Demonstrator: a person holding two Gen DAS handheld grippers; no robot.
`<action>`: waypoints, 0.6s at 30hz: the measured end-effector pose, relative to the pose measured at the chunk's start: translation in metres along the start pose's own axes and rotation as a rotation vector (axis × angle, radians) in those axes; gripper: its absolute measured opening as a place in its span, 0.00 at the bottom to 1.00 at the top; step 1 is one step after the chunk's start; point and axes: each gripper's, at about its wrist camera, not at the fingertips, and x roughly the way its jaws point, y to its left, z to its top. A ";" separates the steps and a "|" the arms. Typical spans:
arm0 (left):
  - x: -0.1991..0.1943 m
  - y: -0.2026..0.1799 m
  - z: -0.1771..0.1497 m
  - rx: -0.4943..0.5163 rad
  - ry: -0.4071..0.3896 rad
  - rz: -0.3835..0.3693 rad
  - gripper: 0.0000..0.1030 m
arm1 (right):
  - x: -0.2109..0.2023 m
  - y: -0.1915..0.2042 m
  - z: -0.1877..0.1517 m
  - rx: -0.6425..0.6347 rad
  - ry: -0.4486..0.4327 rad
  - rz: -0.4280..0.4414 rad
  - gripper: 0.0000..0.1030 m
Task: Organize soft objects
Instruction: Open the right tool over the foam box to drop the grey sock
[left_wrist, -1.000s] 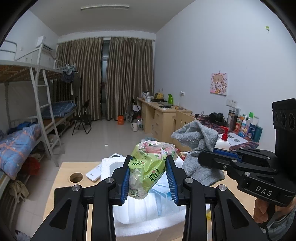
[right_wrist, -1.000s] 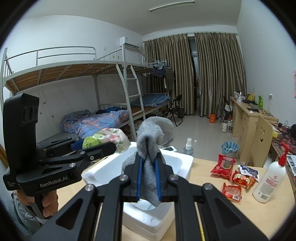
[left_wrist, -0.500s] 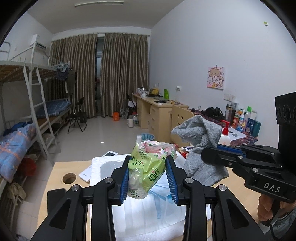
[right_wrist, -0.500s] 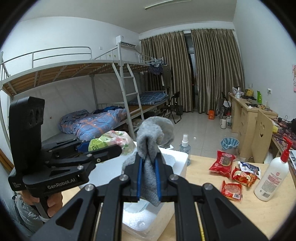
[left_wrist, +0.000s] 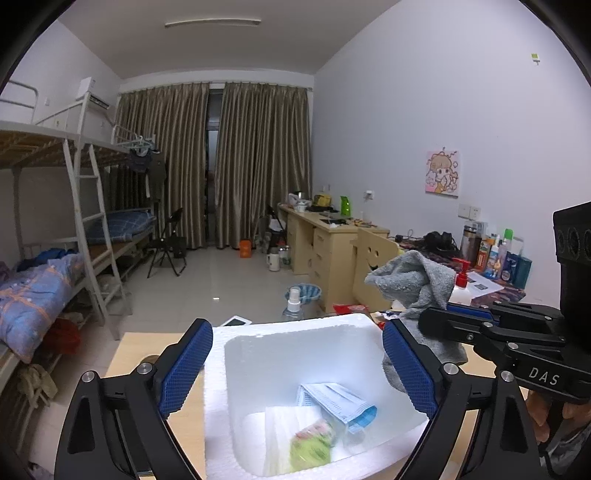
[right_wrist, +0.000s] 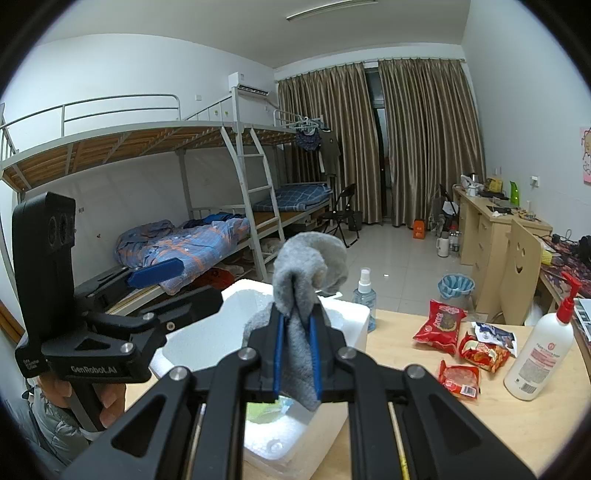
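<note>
My left gripper (left_wrist: 297, 367) is open and empty above a white foam box (left_wrist: 218, 391). In the box lie a green packet (left_wrist: 310, 445), blurred, a white tissue pack (left_wrist: 284, 421) and a blue face mask (left_wrist: 340, 402). My right gripper (right_wrist: 295, 354) is shut on a grey towel (right_wrist: 308, 266), held above the box's right side (right_wrist: 347, 317). The towel also shows in the left wrist view (left_wrist: 417, 280), with the right gripper's body (left_wrist: 517, 347) beside it. The left gripper shows in the right wrist view (right_wrist: 155, 280).
On the wooden table (right_wrist: 498, 424) right of the box lie three red snack packets (right_wrist: 439, 325), a white pump bottle (right_wrist: 539, 354) and a clear spray bottle (right_wrist: 364, 295). A phone (left_wrist: 236, 321) lies behind the box. A hole (left_wrist: 147, 359) is in the table's left part.
My left gripper has opened and let go of the green packet, which has dropped into the foam box. The right gripper still holds the towel, slightly lower over the box.
</note>
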 end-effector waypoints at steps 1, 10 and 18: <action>0.000 0.001 0.000 -0.001 0.000 0.002 0.91 | 0.000 0.000 0.000 0.000 0.000 0.001 0.15; -0.011 0.004 0.000 -0.015 -0.024 0.030 0.97 | 0.002 0.002 0.001 -0.007 0.005 0.001 0.16; -0.021 0.008 0.000 -0.020 -0.047 0.071 0.98 | 0.011 0.005 0.002 -0.014 0.023 0.010 0.16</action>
